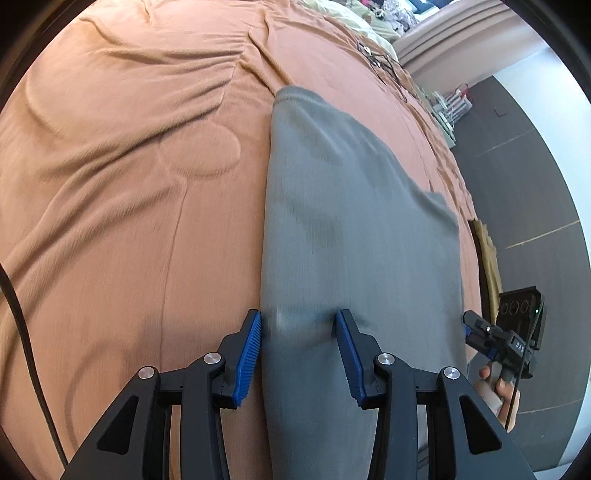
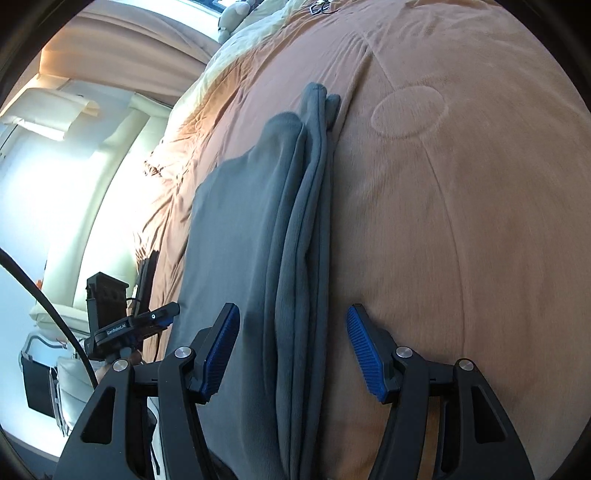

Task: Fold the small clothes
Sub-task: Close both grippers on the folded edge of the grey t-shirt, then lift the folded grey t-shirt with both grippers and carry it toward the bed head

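Note:
A grey garment point(image 1: 332, 206) lies folded lengthwise on the orange bedspread point(image 1: 129, 166), running away from me. My left gripper point(image 1: 298, 318) stands open over its near end, the left long edge of the cloth between the blue pads, which do not press on it. My right gripper point(image 2: 291, 314) is also open and straddles the stacked folded edges of the grey garment point(image 2: 295, 229) without gripping them. Each gripper shows in the other's view: the right one point(image 1: 476, 328), held in a hand, at the bed's edge, the left one point(image 2: 159, 317) low on the left.
A black cable point(image 1: 22, 332) hangs at the left. Cream bedding point(image 1: 354, 18) and thin wires point(image 1: 380, 59) lie at the far end of the bed. Dark floor point(image 1: 535, 184) runs along the bed's right side. A tan cloth point(image 1: 487, 258) hangs at that edge.

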